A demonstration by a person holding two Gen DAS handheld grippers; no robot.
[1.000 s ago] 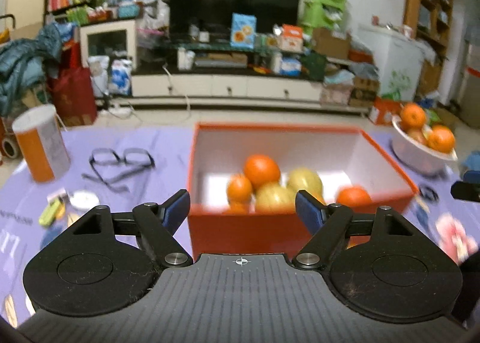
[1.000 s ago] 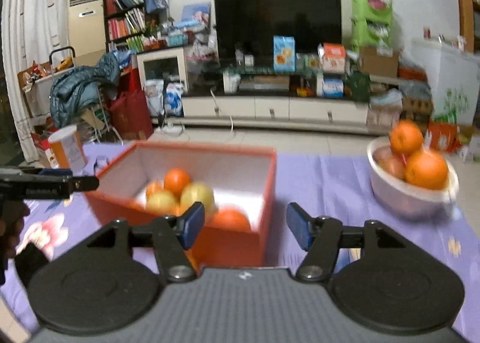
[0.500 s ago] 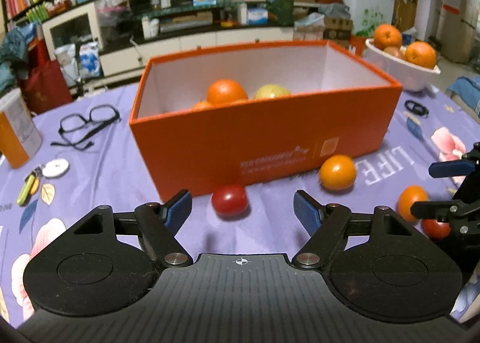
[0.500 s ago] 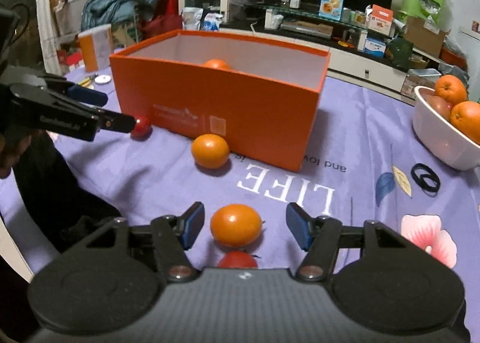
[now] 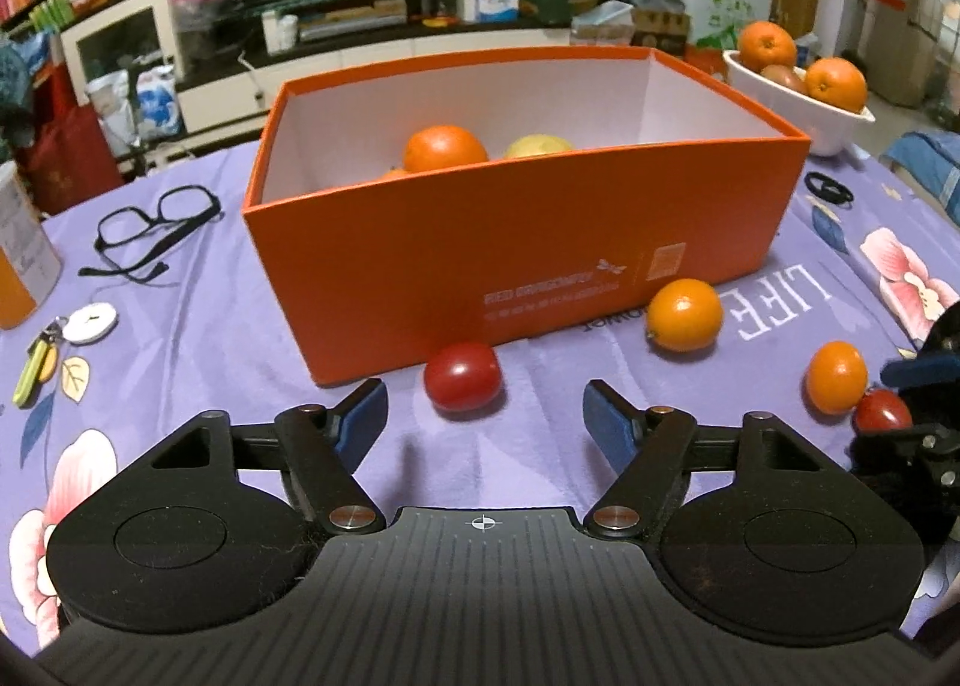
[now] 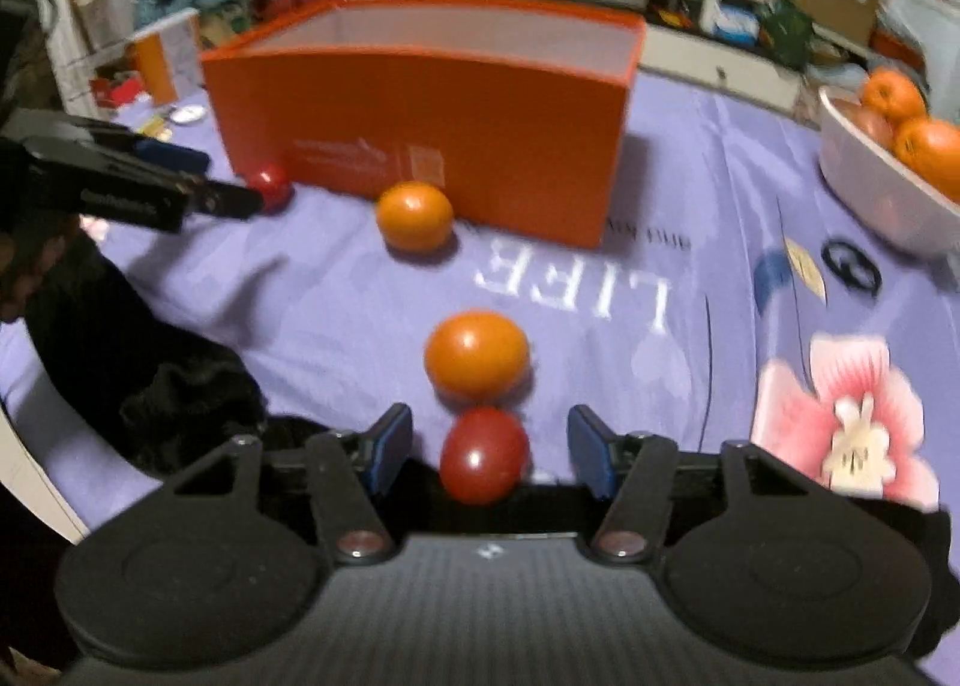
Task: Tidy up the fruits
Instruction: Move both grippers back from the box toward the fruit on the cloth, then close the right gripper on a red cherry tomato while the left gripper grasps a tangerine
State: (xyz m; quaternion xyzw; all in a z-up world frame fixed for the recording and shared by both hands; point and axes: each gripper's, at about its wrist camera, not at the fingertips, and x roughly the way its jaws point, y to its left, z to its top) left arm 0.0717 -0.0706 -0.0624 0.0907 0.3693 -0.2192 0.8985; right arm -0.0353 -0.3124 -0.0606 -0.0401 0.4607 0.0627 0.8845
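the step in hand is judged to be the approach to two small red fruits, one for each hand-held gripper, before anything is lifted.

the left hand-held gripper (image 5: 483, 416) is held low over the desk (image 5: 198, 338), its jaws closing but parted; the red fruit by the box (image 5: 462, 375) lies just ahead of the blue pads, not yet between them, and nothing is gripped. that fruit rests on the purple cloth close against the front wall of the orange box (image 5: 522, 242), in which an orange and a yellow fruit can be seen.

the right hand-held gripper (image 6: 489, 449) is also closing. the near red fruit (image 6: 485, 455) sits between its pads with a gap showing on each side, so it is not yet clamped. a small orange (image 6: 477, 356) lies just beyond it, touching or nearly so — which cannot be told. a second orange (image 6: 414, 215) rests near the box's front, and a white bowl (image 6: 870, 200) of oranges stands well apart at the right.

for the next move, the left jaws would need to be carried forward around their fruit before being shut. on the right, the closing should be finished gently — the fruit looks smooth and round, likely to slip or nudge the orange behind it. both fruits would then presumably be lifted over the box wall.
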